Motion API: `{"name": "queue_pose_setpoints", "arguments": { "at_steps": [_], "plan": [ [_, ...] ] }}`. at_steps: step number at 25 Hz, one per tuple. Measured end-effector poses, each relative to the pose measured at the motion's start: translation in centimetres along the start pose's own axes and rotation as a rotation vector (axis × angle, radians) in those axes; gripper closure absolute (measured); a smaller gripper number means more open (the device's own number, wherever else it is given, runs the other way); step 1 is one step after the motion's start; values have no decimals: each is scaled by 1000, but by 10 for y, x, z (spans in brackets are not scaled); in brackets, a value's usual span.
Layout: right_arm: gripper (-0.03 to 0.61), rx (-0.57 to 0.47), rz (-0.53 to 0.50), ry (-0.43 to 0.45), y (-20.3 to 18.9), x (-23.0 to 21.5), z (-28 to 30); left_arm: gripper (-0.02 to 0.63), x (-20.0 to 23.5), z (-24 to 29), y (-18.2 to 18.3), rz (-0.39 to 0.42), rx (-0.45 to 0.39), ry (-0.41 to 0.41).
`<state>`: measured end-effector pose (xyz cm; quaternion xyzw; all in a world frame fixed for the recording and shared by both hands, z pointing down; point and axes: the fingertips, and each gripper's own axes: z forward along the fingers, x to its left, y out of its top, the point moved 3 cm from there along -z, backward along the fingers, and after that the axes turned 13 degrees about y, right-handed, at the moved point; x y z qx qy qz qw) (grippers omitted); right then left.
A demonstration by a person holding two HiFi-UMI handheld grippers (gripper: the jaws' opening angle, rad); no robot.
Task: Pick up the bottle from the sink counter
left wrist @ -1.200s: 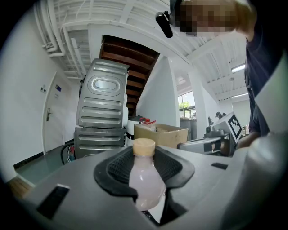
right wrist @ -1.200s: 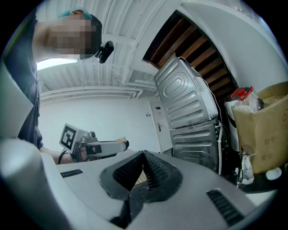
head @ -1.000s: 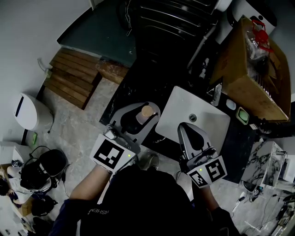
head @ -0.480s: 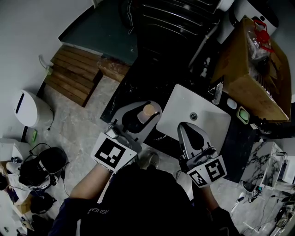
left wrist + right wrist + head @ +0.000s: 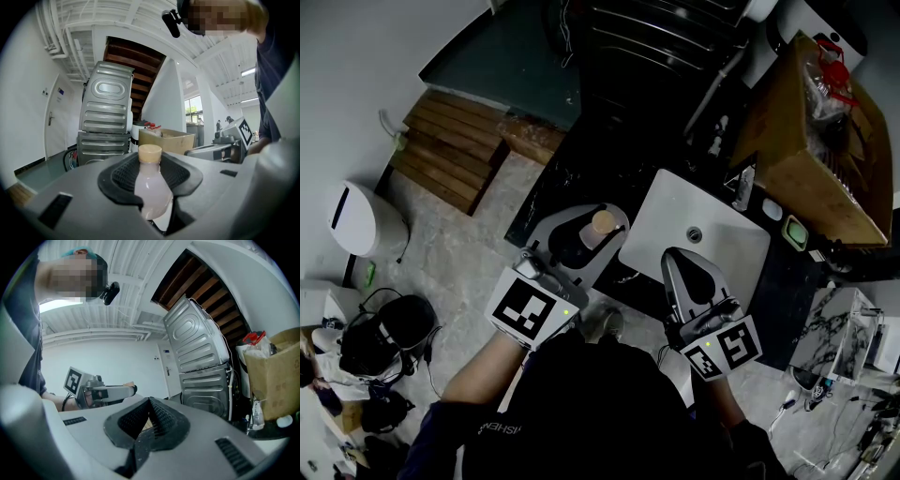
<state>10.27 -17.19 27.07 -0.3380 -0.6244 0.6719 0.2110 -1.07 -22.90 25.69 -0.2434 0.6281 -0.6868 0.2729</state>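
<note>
Nothing has visibly moved since a second ago: both grippers sit where they were, and the bottle is between the same jaws as before. The left gripper (image 5: pixel 151 197) has its jaws pinching the bottle (image 5: pixel 152 187), which stands upright with pale pinkish liquid inside and a tan cap on top. Its base is hidden by the jaws, so I cannot tell whether it touches the table. In the head view it sits at centre frame, over the dark table (image 5: pixel 581 178) and just left of the white sink (image 5: pixel 727 244). The right gripper (image 5: pixel 149 401) has its jaws pressed together with nothing between them; in the head view it lies over the near edge of the sink. At the upper right of the head view a cardboard box (image 5: pixel 806 141) stands open, with clear plastic bags and something red in it. A small clear bottle (image 5: pixel 741 192) stands between the box and the sink.
</note>
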Motion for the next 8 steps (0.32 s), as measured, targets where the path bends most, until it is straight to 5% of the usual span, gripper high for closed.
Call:
{"name": "queue_pose_setpoints", "arguments": {
  "at_steps": [8],
  "plan": [
    [552, 6, -1, 9, 0, 4, 4, 471, 3, -2, -2, 3, 8, -1]
  ]
}}
